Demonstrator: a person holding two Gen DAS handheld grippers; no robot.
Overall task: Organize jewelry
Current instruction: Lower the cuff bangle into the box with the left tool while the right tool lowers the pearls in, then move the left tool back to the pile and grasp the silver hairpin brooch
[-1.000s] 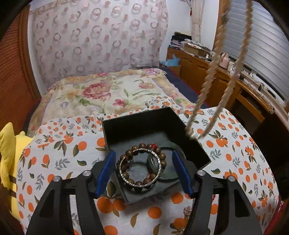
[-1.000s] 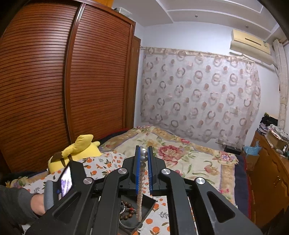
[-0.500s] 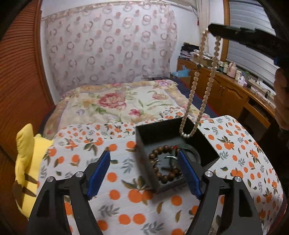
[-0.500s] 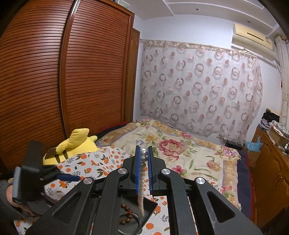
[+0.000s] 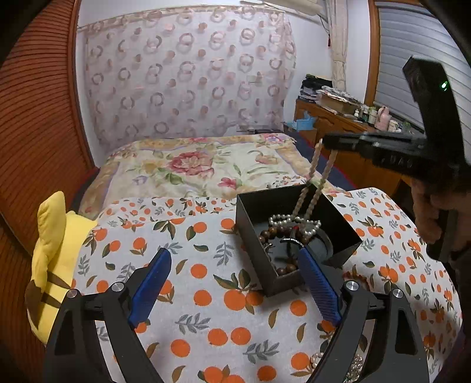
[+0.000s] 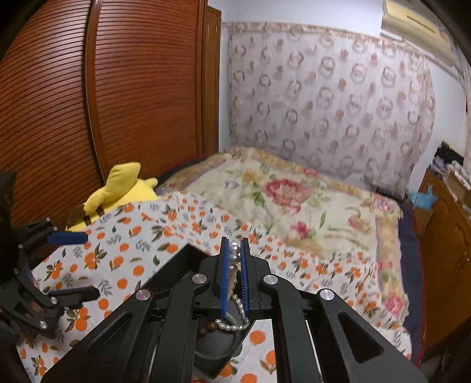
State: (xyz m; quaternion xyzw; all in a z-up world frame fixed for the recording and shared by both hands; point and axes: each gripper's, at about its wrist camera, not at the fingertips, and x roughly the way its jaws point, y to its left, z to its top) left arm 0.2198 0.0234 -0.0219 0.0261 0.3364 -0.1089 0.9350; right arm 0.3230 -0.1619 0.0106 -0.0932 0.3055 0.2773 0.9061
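Pearls half down: right gripper [image 6: 234, 275] clenched on the pearl necklace [image 5: 297, 219], its lower loop pooling in the black jewelry box [image 5: 250, 218] over the wooden bead bracelet [image 5: 265, 234], left gripper [image 5: 232, 282] spread empty beside it; next, I reckon, lower, then let go.

Bedroom, dim warm indoor light. Slatted reddish-brown wardrobe [image 6: 117, 97] along one wall. Sheer curtain [image 5: 188, 79] with ring pattern covers far wall. Bed with floral quilt [image 5: 194, 168] below it. Orange-print cloth [image 5: 206, 294] in foreground, yellow plush toy [image 5: 56, 244] at its edge. Wooden dresser [image 5: 329, 123] cluttered, beside window blinds [image 5: 412, 59]. Air conditioner [image 6: 412, 20] high on white wall.
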